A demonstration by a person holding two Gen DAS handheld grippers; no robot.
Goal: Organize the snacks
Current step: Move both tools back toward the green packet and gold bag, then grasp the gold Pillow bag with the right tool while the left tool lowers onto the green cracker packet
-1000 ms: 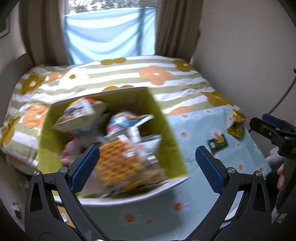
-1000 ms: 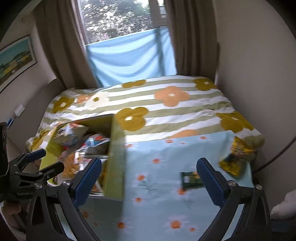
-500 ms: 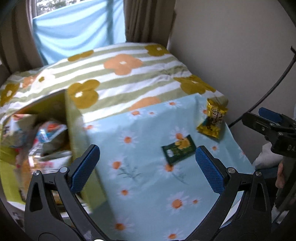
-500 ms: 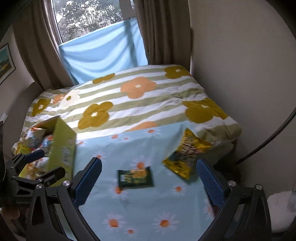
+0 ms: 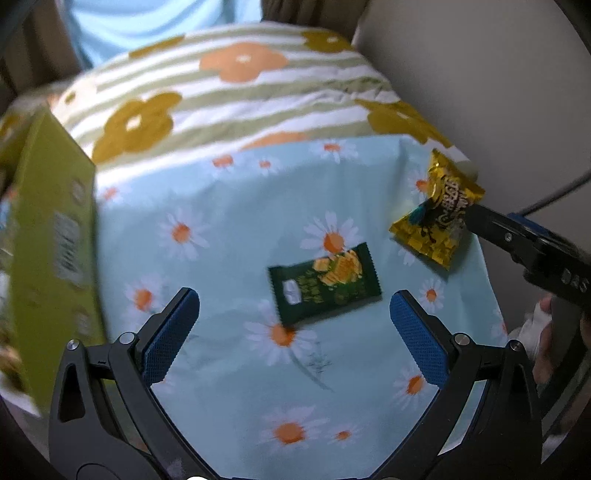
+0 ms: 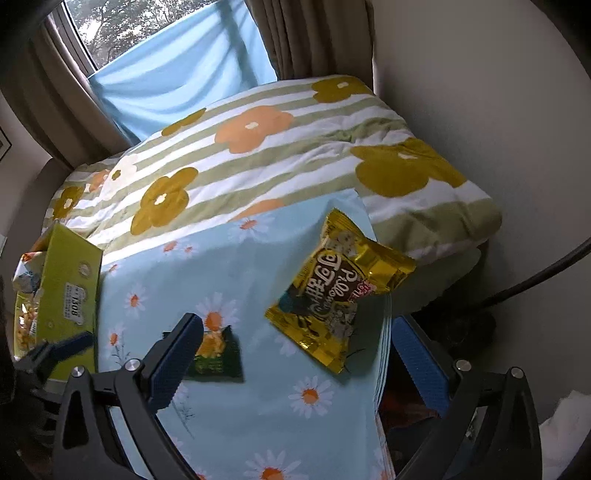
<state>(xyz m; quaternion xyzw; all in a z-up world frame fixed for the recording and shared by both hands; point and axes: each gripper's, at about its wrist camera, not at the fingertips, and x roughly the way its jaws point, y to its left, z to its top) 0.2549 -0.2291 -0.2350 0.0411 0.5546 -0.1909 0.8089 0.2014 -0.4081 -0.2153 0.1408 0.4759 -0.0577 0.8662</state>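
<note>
Snacks: green packet point(image 5: 324, 286) mid-cloth point(image 5: 229, 373), gold bag point(image 6: 341, 290) at 2 o'clock, box point(image 5: 48, 236) at 9. Both tongs, left point(image 5: 294, 334) and right point(image 6: 301, 363), gape wide, empty.

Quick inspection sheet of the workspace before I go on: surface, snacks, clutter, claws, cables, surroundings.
Surface: daisy-print cloth over a striped floral blanket.
Job's things: green snack packet and gold snack bag lie loose on the cloth; green box at left holds more snacks.
Clutter: nothing seen.
Claws: left claw open, above the green packet; right claw open, near the gold bag.
Cables: black cable along the wall.
Surroundings: window, brown curtains.
</note>
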